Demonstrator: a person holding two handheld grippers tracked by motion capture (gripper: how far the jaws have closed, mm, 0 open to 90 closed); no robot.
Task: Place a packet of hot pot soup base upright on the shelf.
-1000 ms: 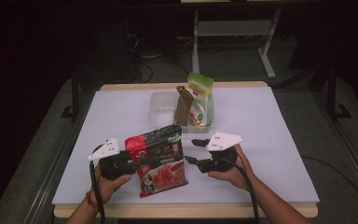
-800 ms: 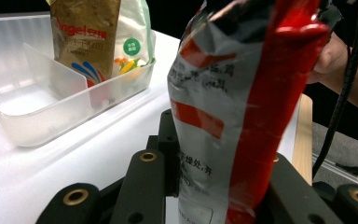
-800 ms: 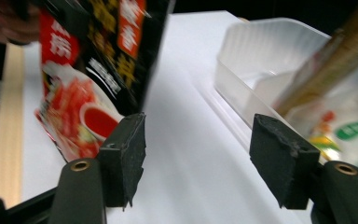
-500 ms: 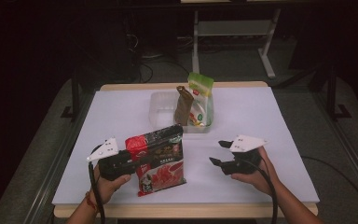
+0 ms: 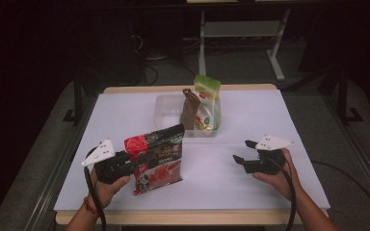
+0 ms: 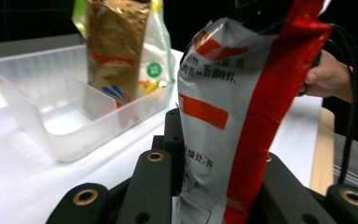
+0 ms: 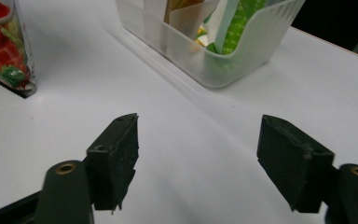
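A red and silver snack bag point(image 5: 159, 159) stands upright at the front left of the white table point(image 5: 270, 115). My left gripper point(image 5: 142, 164) is shut on the bag's left side, and its jaws have just been closing tighter on it. From the left gripper view the bag point(image 6: 242, 116) rises between the black jaws of that gripper point(image 6: 214, 186). My right gripper point(image 5: 243, 156) is at the front right, well apart from the bag. It is open, its jaws have just been opening, and nothing lies between them point(image 7: 198, 154).
A clear plastic tray point(image 5: 166, 108) sits at the middle back of the table and holds an upright brown pouch point(image 5: 189, 108) and a green pouch point(image 5: 207, 96). In the right gripper view the tray point(image 7: 242, 56) lies ahead. The table's wooden front edge point(image 5: 197, 216) runs near both hands.
My right gripper has drawn away to the right from the bag's edge and its jaws stand wider. The left gripper and the bag have stayed put.
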